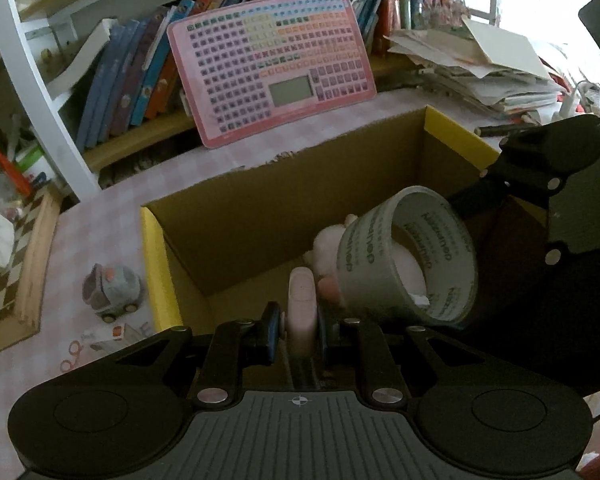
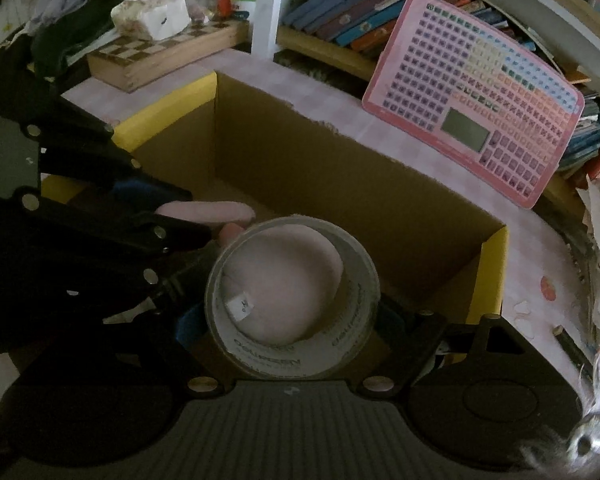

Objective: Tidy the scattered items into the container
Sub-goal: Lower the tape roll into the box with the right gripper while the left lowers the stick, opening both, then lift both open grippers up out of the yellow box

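An open cardboard box (image 1: 284,208) with yellow outer sides stands on the pink checked table; it also shows in the right wrist view (image 2: 340,184). My left gripper (image 1: 302,330) is shut on the ear (image 1: 302,300) of a pink plush toy (image 1: 328,248), held over the box. My right gripper (image 2: 292,320) is shut on a grey roll of tape (image 2: 292,300), also held over the box; the roll (image 1: 408,256) shows at right in the left wrist view. The plush body (image 2: 284,276) shows through the roll's hole. A small grey toy car (image 1: 112,292) lies on the table left of the box.
A pink keyboard toy (image 1: 276,64) leans against a shelf of books (image 1: 140,80) behind the box. A chessboard box (image 2: 164,56) with a tissue pack sits at the left. A pile of papers (image 1: 480,68) lies at the right. A small card (image 1: 118,334) lies near the toy car.
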`<move>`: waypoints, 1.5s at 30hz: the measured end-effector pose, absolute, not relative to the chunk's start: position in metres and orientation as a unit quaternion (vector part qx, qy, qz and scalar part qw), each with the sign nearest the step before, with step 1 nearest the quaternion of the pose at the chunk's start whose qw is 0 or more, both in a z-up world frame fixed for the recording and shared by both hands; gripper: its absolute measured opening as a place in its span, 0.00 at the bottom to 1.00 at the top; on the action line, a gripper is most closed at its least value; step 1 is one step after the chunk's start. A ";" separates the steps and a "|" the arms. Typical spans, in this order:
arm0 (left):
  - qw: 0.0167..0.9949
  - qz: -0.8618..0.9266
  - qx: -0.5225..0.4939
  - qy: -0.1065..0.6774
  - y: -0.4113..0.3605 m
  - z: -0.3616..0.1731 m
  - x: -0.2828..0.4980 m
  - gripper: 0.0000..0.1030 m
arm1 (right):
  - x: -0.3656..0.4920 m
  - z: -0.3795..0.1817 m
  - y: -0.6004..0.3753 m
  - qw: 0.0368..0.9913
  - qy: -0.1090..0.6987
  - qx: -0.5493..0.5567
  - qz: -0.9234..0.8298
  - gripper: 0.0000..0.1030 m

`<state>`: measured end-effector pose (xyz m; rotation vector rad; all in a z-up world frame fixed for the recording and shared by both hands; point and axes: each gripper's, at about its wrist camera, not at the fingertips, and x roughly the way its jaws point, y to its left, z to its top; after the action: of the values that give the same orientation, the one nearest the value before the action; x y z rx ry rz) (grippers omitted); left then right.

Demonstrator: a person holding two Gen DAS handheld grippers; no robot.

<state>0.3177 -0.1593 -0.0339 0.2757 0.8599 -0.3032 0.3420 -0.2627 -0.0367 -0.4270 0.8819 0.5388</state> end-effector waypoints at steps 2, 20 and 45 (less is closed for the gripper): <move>0.888 -0.147 0.133 0.414 -0.160 -0.034 0.318 0.18 | 0.342 -0.037 -0.263 0.847 0.419 -0.203 0.256 0.83; 0.929 -0.128 0.104 0.331 -0.139 0.006 0.277 0.81 | 0.305 -0.009 -0.269 0.873 0.378 -0.186 0.246 0.93; 0.938 -0.193 0.048 0.283 -0.082 0.035 0.170 0.90 | 0.178 0.032 -0.263 0.917 0.351 -0.106 0.160 0.95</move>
<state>0.1699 -0.0819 0.0355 0.0984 0.5780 -0.3934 0.1775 -0.2634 0.0324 -0.2171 0.7212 0.3296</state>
